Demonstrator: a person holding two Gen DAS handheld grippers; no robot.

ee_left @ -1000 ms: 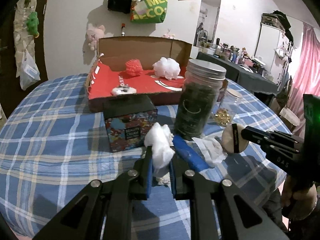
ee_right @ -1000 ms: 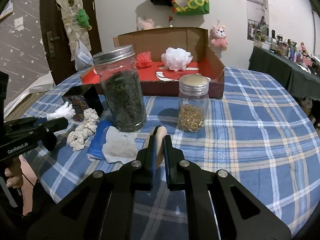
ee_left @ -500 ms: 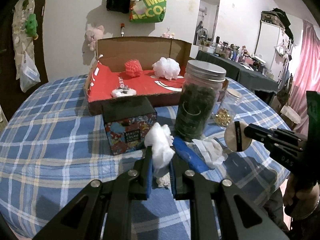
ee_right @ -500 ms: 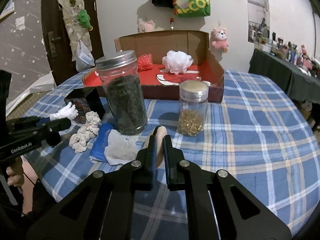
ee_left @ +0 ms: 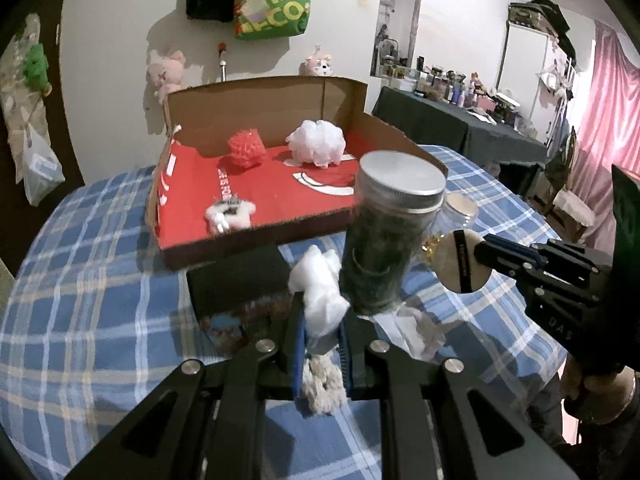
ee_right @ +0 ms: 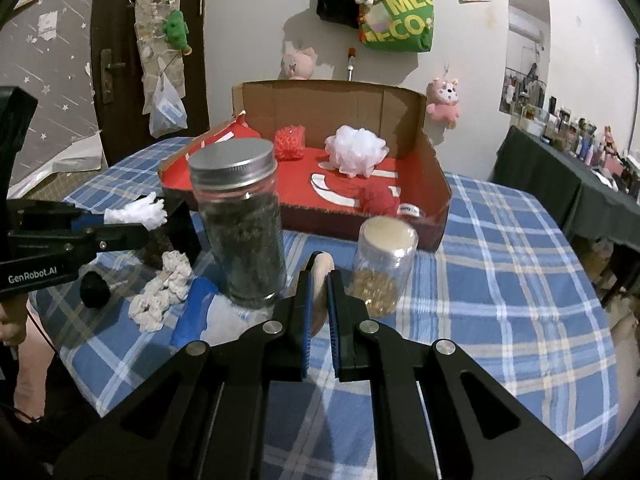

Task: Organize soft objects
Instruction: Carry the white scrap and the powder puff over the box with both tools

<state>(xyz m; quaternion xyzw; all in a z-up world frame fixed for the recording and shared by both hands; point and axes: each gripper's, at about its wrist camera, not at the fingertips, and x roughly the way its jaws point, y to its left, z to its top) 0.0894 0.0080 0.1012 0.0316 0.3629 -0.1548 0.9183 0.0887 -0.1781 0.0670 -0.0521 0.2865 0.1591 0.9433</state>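
My left gripper is shut on a white fluffy soft piece, held above the table in front of the black box; it also shows in the right wrist view. My right gripper is shut on a round beige powder puff, seen in the left wrist view beside the tall jar. The open cardboard box with a red floor holds a red mesh ball, a white mesh pouf and a small white fuzzy item.
A tall jar of dark contents and a small jar of golden beads stand in front of the box. A cream scrunchie, a blue cloth and a white tissue lie on the plaid tablecloth.
Both grippers have risen and moved toward the cardboard box, each still holding its item. The left view now looks down into the box.
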